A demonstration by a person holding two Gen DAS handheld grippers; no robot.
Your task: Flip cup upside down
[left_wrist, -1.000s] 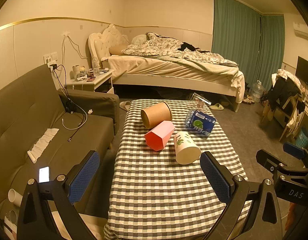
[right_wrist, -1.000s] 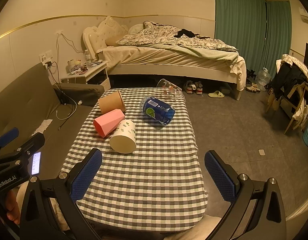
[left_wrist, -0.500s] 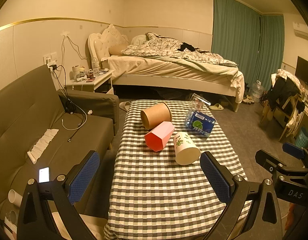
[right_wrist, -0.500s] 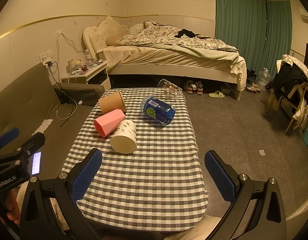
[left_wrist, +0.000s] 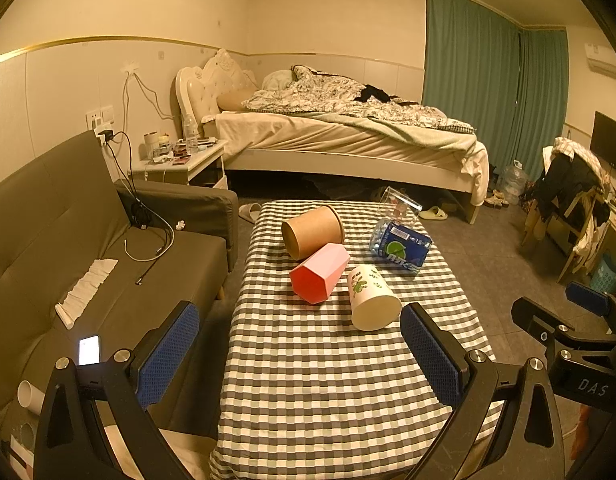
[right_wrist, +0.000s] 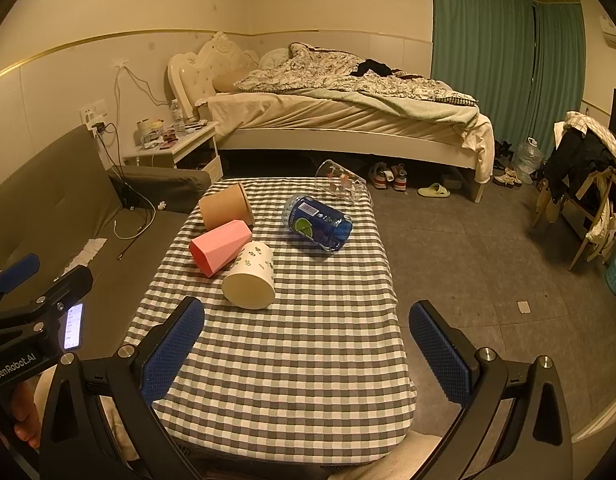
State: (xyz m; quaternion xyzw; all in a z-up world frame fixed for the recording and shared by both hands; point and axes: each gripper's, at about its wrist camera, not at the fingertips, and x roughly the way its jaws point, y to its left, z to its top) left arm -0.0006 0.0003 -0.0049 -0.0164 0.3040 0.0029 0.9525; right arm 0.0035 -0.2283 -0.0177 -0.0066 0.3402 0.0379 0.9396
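Several cups lie on their sides on the checked table (left_wrist: pixel 327 380) (right_wrist: pixel 292 360): a white cup with green leaf print (left_wrist: pixel 372 298) (right_wrist: pixel 250 276), a pink faceted cup (left_wrist: pixel 319 273) (right_wrist: pixel 220 247), a brown paper cup (left_wrist: pixel 311 232) (right_wrist: pixel 226 210), a blue-labelled clear cup (left_wrist: pixel 399 246) (right_wrist: pixel 317 222) and a clear glass (left_wrist: pixel 397 204) (right_wrist: pixel 339 180). My left gripper (left_wrist: pixel 300 356) is open and empty above the table's near end. My right gripper (right_wrist: pixel 308 350) is open and empty, also short of the cups.
A grey sofa (left_wrist: pixel 68 240) with a lit phone (left_wrist: pixel 88 350) and cables stands left of the table. A bed (left_wrist: pixel 347 136) and nightstand (left_wrist: pixel 180 160) are behind. A chair with clothes (left_wrist: pixel 567 196) stands at the right. The other gripper shows at each view's edge (left_wrist: pixel 579 344) (right_wrist: pixel 24 320).
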